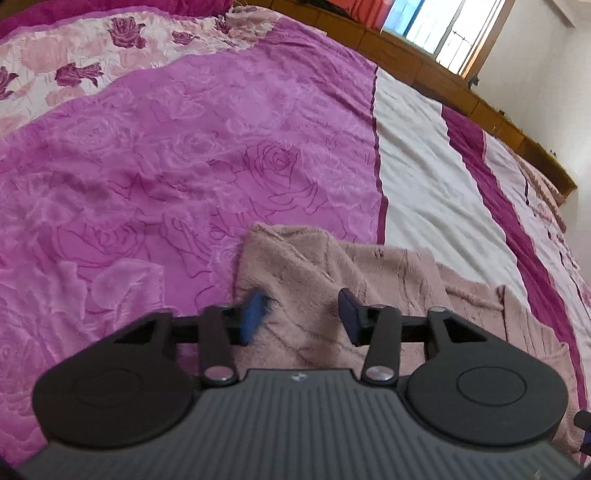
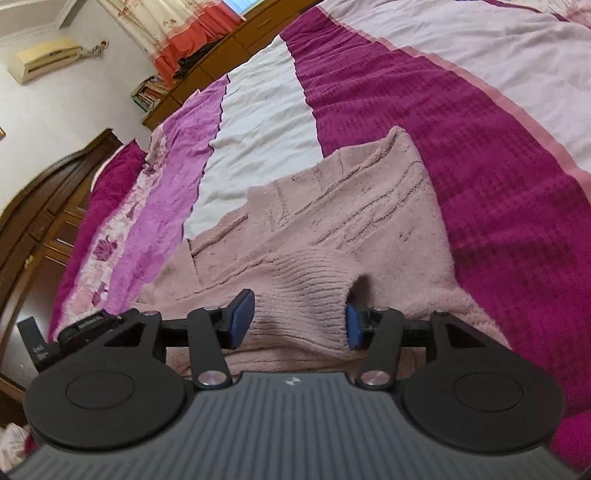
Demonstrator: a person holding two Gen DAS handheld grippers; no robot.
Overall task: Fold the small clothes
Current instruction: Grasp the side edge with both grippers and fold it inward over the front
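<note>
A fuzzy pale pink knitted sweater (image 1: pixel 317 266) lies flat on the bed, partly folded. In the left wrist view my left gripper (image 1: pixel 303 315) hovers over the sweater's near left corner with its jaws apart and nothing clamped; its left pad (image 1: pixel 254 317) is blurred. In the right wrist view the same sweater (image 2: pixel 332 206) stretches away from me. A ribbed knit end (image 2: pixel 299 295) of it bulges up between the jaws of my right gripper (image 2: pixel 295 325), which stand open. The right pad (image 2: pixel 352 328) rests against the knit; the left pad (image 2: pixel 242 319) sits just beside it.
The bed has a magenta rose-patterned cover (image 1: pixel 166 166) with white (image 1: pixel 424 177) and dark pink stripes (image 2: pixel 461 155). A wooden bed frame (image 1: pixel 443 81) and a window (image 1: pixel 443 29) lie beyond. Wooden drawers (image 2: pixel 48 206) and stacked books (image 2: pixel 147 96) stand at the left.
</note>
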